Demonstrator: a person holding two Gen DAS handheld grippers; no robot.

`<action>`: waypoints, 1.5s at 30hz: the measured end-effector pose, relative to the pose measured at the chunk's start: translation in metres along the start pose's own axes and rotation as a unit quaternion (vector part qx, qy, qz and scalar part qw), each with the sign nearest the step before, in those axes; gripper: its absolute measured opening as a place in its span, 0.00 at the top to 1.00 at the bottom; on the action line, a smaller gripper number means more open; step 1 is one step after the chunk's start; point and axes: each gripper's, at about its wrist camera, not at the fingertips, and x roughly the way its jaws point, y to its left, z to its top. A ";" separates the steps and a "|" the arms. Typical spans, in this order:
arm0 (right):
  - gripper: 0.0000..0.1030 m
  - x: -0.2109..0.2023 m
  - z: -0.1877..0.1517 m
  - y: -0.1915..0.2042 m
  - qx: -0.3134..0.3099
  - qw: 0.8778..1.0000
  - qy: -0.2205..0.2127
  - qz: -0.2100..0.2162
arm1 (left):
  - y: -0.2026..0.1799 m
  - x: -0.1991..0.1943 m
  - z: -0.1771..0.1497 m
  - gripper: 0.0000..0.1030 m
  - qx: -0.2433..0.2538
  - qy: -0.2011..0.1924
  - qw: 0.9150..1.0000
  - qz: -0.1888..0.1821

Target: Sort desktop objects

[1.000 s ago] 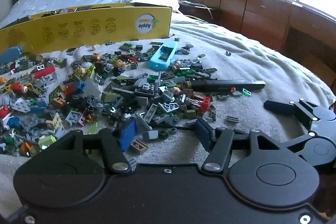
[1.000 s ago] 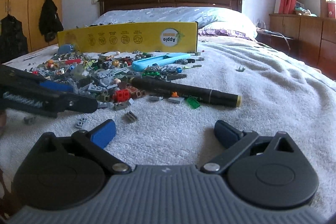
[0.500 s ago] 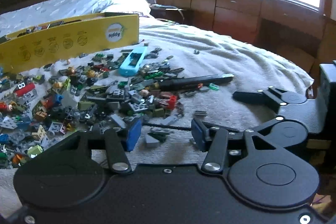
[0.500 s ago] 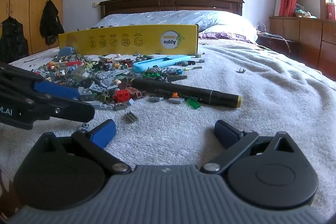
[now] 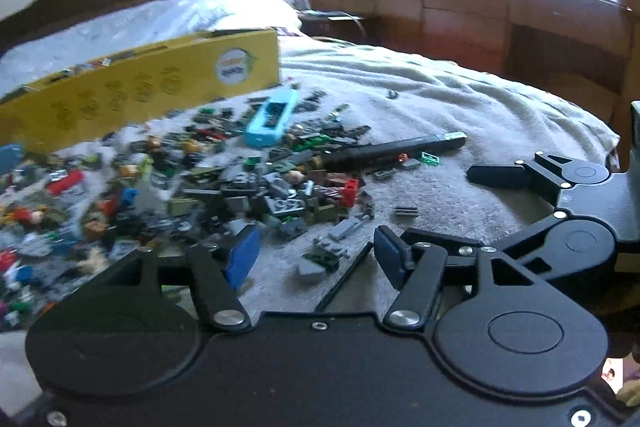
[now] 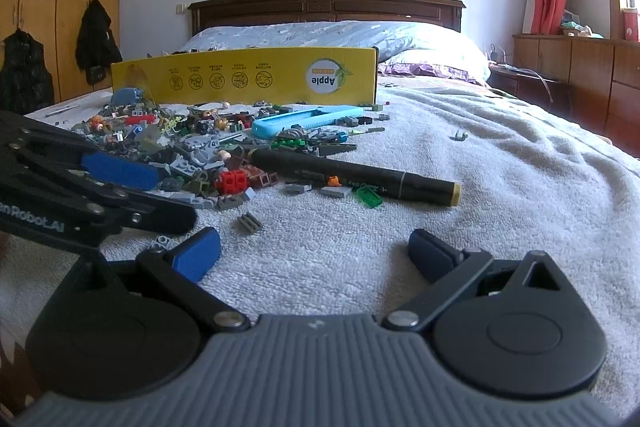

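**Left gripper swung toward the edge of the brick pile, jaws opening**

Compared with a second ago, the left wrist view is seen to have rolled and swung rightward: the yellow box [image 5: 140, 91] now appears tilted and further left, and more of the window side of the room is shown. The right gripper [image 5: 492, 211] is seen much larger at the right of that view than before. In the right wrist view the scene is unchanged, except that the left gripper [image 6: 160, 191] is reached further in from the left edge.

The left gripper [image 5: 316, 255] is held low over the white blanket [image 5: 460, 107] at the near edge of the pile of small building bricks [image 5: 248, 187]. Its jaws are opening and are spread about halfway; a few loose grey and green pieces [image 5: 320, 259] are seen on the blanket in the gap, but nothing is pressed by the blue pads [image 5: 244, 255]. A thin dark bar is seen below the gap; what it is cannot be told.

The right gripper [image 6: 316, 251] is held wide open over bare blanket, with nothing gripped.

The black marker [image 6: 352, 177] is laid on the blanket at the right edge of the pile, the light blue case [image 6: 304, 121] beyond it, just before the box.
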 end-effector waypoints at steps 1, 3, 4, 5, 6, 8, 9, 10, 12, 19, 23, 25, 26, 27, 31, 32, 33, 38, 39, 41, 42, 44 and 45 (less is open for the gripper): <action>0.00 0.000 0.000 0.000 0.000 1.000 -0.001 0.000 | -0.001 -0.008 -0.002 0.40 -0.005 -0.004 1.000 0.007; 0.00 0.000 0.000 0.000 0.001 1.000 -0.003 0.000 | -0.002 -0.021 -0.005 0.40 -0.023 -0.001 0.999 0.023; 0.00 -0.001 0.000 0.000 0.000 1.000 -0.003 0.000 | -0.003 -0.026 -0.005 0.42 -0.032 0.002 0.999 0.027; 0.00 -0.001 0.000 0.000 0.000 1.000 -0.004 0.000 | -0.003 -0.031 -0.007 0.44 -0.047 0.005 0.998 0.030; 0.00 -0.002 0.001 0.000 0.001 1.000 -0.004 0.001 | -0.003 -0.035 -0.008 0.45 -0.065 0.008 0.997 0.028; 0.00 -0.004 0.003 -0.002 0.006 1.000 -0.005 0.004 | -0.004 -0.038 -0.012 0.56 -0.102 0.020 0.995 0.009; 0.00 -0.006 0.004 -0.003 0.010 1.000 -0.007 0.008 | -0.005 -0.038 -0.013 0.58 -0.113 0.022 0.993 0.003; 0.00 -0.008 0.005 -0.005 0.017 1.000 -0.010 0.012 | -0.007 -0.037 -0.015 0.64 -0.119 0.022 0.993 0.000; 0.00 -0.015 0.006 -0.010 0.034 0.999 -0.019 0.019 | -0.013 -0.033 -0.018 0.76 -0.106 0.025 0.994 0.021; 0.00 -0.028 0.001 -0.017 0.062 0.997 -0.029 0.036 | -0.004 -0.026 -0.016 0.82 -0.105 0.022 0.989 0.097; 0.00 -0.028 -0.005 -0.013 0.063 0.997 -0.037 0.033 | -0.011 -0.031 -0.011 0.48 -0.132 0.029 0.987 0.083; 0.00 -0.028 -0.006 -0.014 0.064 0.997 -0.041 0.035 | -0.019 -0.029 -0.007 0.42 -0.132 0.017 0.988 0.083; 0.00 -0.029 -0.007 -0.015 0.066 0.996 -0.043 0.037 | -0.024 -0.028 -0.005 0.42 -0.128 0.012 0.988 0.090; 0.00 -0.029 -0.007 -0.017 0.071 0.996 -0.044 0.035 | -0.027 -0.025 -0.003 0.42 -0.126 0.010 0.987 0.097; 0.00 -0.033 -0.010 -0.032 0.113 0.991 -0.054 0.049 | -0.030 -0.010 0.002 0.41 -0.152 0.032 0.983 0.100; 0.00 -0.035 -0.010 -0.033 0.114 0.991 -0.057 0.049 | -0.031 -0.007 0.001 0.41 -0.161 0.035 0.981 0.104; 0.00 -0.037 -0.010 -0.033 0.111 0.991 -0.058 0.048 | -0.032 -0.005 0.000 0.41 -0.163 0.033 0.980 0.110; 0.00 -0.040 -0.012 -0.032 0.103 0.992 -0.057 0.042 | -0.039 0.003 0.000 0.54 -0.157 0.030 0.978 0.135; 0.00 -0.040 -0.012 -0.031 0.101 0.992 -0.057 0.042 | -0.040 0.003 -0.001 0.58 -0.153 0.029 0.978 0.139; 0.00 -0.041 -0.012 -0.029 0.094 0.993 -0.056 0.038 | -0.038 0.002 -0.002 0.63 -0.154 0.029 0.978 0.141; 0.00 -0.041 -0.012 -0.028 0.090 0.994 -0.056 0.037 | -0.035 0.000 -0.002 0.63 -0.159 0.029 0.977 0.136; 0.00 -0.041 -0.012 -0.026 0.086 0.994 -0.055 0.035 | -0.031 -0.003 -0.002 0.63 -0.167 0.032 0.977 0.131; 0.00 -0.041 -0.012 -0.025 0.086 0.994 -0.055 0.035 | -0.030 -0.006 -0.003 0.62 -0.167 0.033 0.977 0.126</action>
